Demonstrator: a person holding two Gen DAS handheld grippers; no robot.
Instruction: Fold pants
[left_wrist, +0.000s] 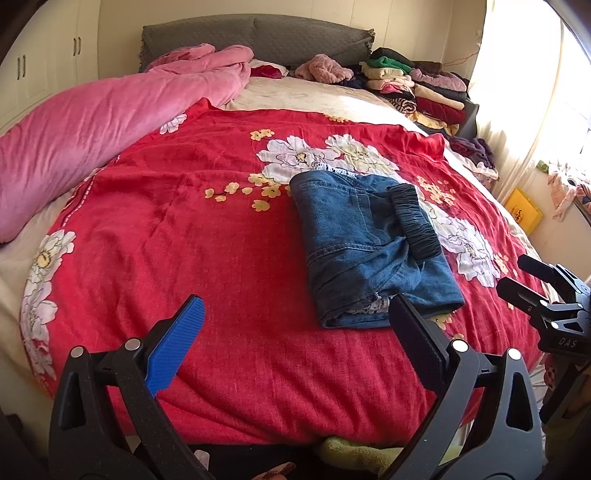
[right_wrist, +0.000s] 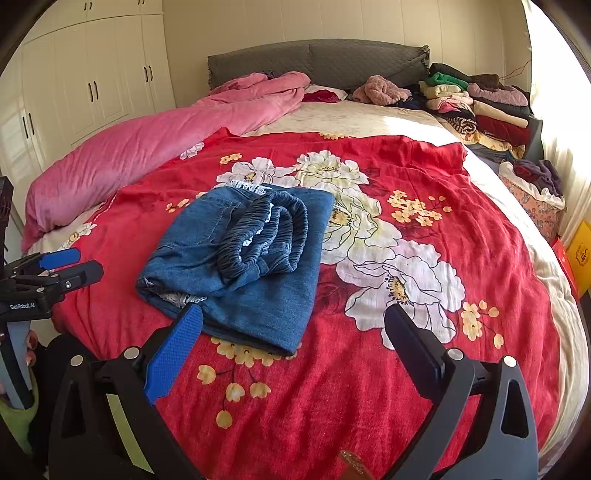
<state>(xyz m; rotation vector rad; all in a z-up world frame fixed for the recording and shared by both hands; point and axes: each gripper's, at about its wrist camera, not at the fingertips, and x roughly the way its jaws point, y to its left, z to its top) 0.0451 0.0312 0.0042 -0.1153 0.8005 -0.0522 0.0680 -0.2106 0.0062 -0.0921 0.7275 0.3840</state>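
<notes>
We see the pants (right_wrist: 236, 266) lying on the red sheet (right_wrist: 369, 387) of the bed, already folded into a compact blue packet with the dark elastic waistband (right_wrist: 266, 232) curled on top. In the left view the same packet lies a little to the right of the middle, near the front edge of the bed.

Our left gripper (left_wrist: 295, 336) is spread wide and holds nothing; its right finger stands just in front of the near corner of the pants. Our right gripper (right_wrist: 293, 339) is also spread wide and empty, with its blue finger (right_wrist: 173, 354) in front of the near edge of the packet. We cannot tell if either finger touches the cloth.

We judge that the folding itself is nearly finished. The waistband makes a bulge and some white lace (right_wrist: 181, 297) shows at the near end, so the next move probably calls for pressing the packet flat or tucking this edge. Otherwise we could pinch the packet at both sides and carry it to the clothes stack (right_wrist: 480, 107) by the headboard.
</notes>
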